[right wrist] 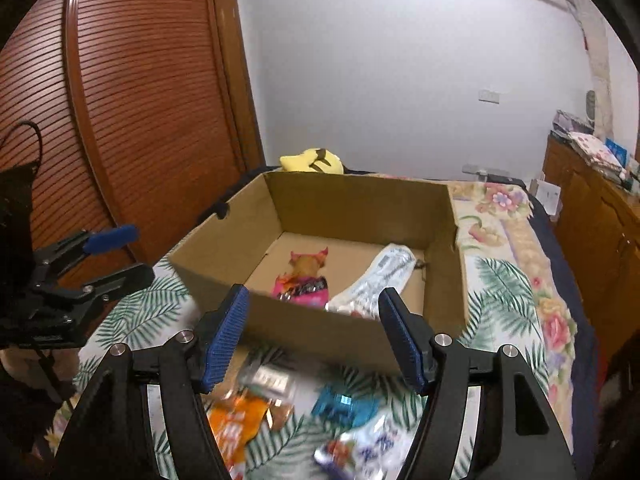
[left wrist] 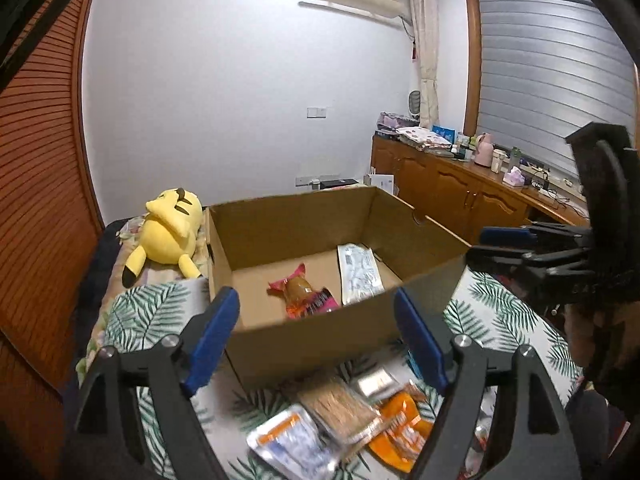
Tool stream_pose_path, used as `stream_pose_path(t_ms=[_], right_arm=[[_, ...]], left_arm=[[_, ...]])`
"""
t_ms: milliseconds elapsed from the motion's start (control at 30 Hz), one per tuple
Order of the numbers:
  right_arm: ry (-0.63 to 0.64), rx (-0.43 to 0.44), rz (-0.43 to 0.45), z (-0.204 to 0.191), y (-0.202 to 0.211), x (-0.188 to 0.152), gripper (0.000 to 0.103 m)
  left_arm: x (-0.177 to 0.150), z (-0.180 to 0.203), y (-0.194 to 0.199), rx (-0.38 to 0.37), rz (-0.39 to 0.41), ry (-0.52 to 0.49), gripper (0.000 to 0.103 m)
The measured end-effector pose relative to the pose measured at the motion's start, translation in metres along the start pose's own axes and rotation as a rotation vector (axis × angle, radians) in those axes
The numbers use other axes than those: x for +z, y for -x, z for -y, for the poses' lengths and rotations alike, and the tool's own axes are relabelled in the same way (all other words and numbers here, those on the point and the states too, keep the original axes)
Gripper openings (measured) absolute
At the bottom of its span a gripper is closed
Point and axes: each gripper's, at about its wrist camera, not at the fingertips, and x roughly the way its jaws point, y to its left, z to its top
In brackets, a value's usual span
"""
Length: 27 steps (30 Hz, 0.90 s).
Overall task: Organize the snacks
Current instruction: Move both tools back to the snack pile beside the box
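An open cardboard box [left wrist: 320,340] [right wrist: 224,248] sits on the bed. Inside lie a pink snack pack [left wrist: 306,294] [right wrist: 302,286] and a white-silver packet [left wrist: 358,272] [right wrist: 380,276]. Loose snacks lie in front of the box: an orange pack [left wrist: 400,428] [right wrist: 232,424], a clear pack of brown sticks [left wrist: 340,408], a white-blue pack [left wrist: 288,444] [right wrist: 368,452], a teal pack [right wrist: 340,404]. My left gripper [left wrist: 318,340] is open and empty above them. My right gripper [right wrist: 316,340] is open and empty too, and shows in the left wrist view [left wrist: 520,248].
A yellow plush toy [left wrist: 168,224] [right wrist: 312,160] lies behind the box. A leaf-print cloth [left wrist: 512,320] covers the bed. A wooden wardrobe [right wrist: 140,100] stands left, a cluttered wooden cabinet [left wrist: 460,184] right.
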Motion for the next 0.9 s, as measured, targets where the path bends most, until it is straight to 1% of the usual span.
stream_pose_path(t_ms=[167, 367, 533, 633, 900], right_arm=[[-0.009, -0.002, 0.011, -0.008, 0.036, -0.025, 0.069], [-0.031, -0.023, 0.004, -0.012, 0.059, -0.057, 0.069], [-0.069, -0.034, -0.012, -0.012, 0.068, -0.086, 0.069], [-0.094, -0.039, -0.025, -0.012, 0.07, -0.104, 0.069], [-0.18, -0.069, -0.094, 0.0, 0.065, -0.156, 0.069]], left_arm=[[-0.027, 0.008, 0.013, -0.004, -0.022, 0.046, 0.08], [-0.055, 0.017, 0.018, 0.001, -0.059, 0.073, 0.08], [-0.071, 0.023, 0.019, -0.005, -0.082, 0.096, 0.08], [-0.083, 0.029, 0.017, -0.025, -0.11, 0.101, 0.08], [-0.105, 0.046, 0.012, -0.055, -0.154, 0.115, 0.08]])
